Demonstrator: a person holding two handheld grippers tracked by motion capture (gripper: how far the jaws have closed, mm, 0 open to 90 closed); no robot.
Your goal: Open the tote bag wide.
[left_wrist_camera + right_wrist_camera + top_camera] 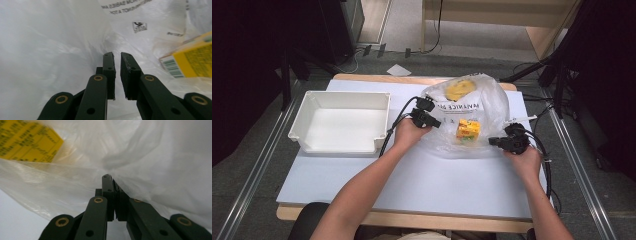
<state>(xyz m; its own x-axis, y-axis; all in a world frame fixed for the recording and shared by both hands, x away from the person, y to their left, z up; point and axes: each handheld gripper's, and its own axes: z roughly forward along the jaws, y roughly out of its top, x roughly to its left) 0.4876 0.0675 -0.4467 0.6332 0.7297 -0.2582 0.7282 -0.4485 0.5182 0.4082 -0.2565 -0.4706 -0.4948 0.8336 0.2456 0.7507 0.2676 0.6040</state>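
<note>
A clear plastic bag [494, 102] with black print lies on the table right of centre. Inside it are a yellow box [468, 129] and a round yellow item [459, 89]. My left gripper [435, 123] is at the bag's left edge. In the left gripper view its jaws [117, 56] stand a thin slit apart with the bag's film [62, 50] creased into their tips, and the yellow box [192, 61] is at the right. My right gripper [493, 141] is shut on the bag's near right edge. Film [162, 165] drapes over its jaws [111, 180], and the box [27, 142] is at upper left.
An empty white tray [339, 95] stands on the left part of the white table top [422, 185]. Cables trail from both grippers. Dark stands and curtains flank the table, and a wooden frame stands beyond it.
</note>
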